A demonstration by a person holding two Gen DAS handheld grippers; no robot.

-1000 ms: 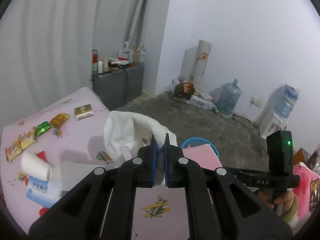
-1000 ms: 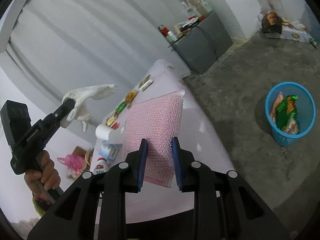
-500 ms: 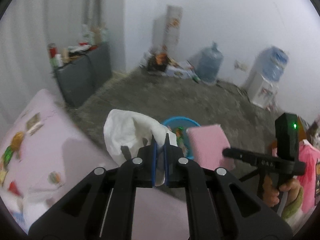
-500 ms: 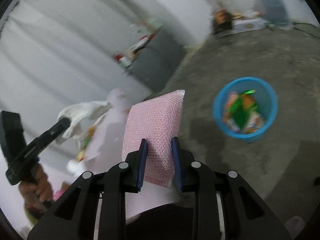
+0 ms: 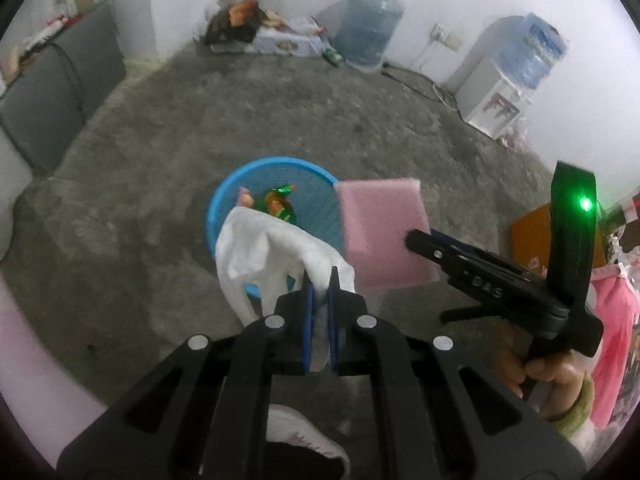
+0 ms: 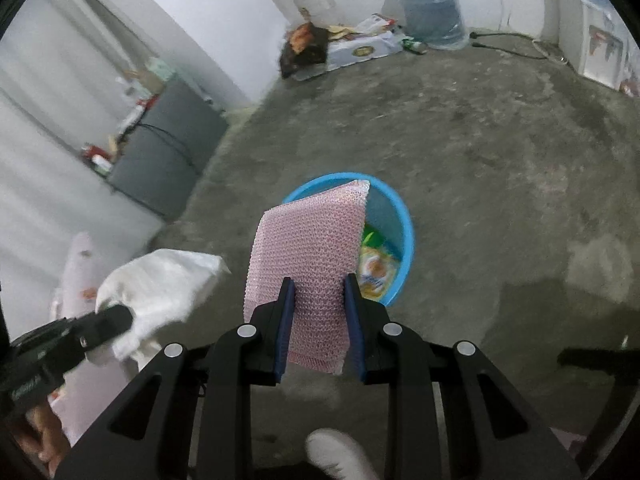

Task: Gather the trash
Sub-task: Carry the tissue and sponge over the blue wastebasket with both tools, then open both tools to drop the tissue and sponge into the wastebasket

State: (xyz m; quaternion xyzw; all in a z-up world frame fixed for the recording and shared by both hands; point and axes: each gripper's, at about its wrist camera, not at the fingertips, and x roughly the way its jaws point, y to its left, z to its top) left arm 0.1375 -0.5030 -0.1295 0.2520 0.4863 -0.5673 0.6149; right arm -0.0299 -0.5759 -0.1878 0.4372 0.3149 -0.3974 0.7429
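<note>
Because the pink sponge is held up in front of it, only part of the blue trash basket can be seen in the right wrist view. Some snack wrappers are seen inside the basket, but how many cannot be told. One white shoe is cut off at the near edge.

The right gripper is closed snugly on the one pink sponge, with a finger pressed on each side. The sponge stands on end, with its long side pointing away toward the far floor, above the basket.

The left gripper is shut almost all the way on one white crumpled bag, and only a thin gap is left between the fingers. The bag hangs in the air over the near left rim of the basket. Its near end is hidden between the fingers.

Far away by the wall, two big water bottles are seen: one on the floor and one on a white water dispenser. One gray cabinet is at the far left. The things on top of it are too blurry to tell.
</note>
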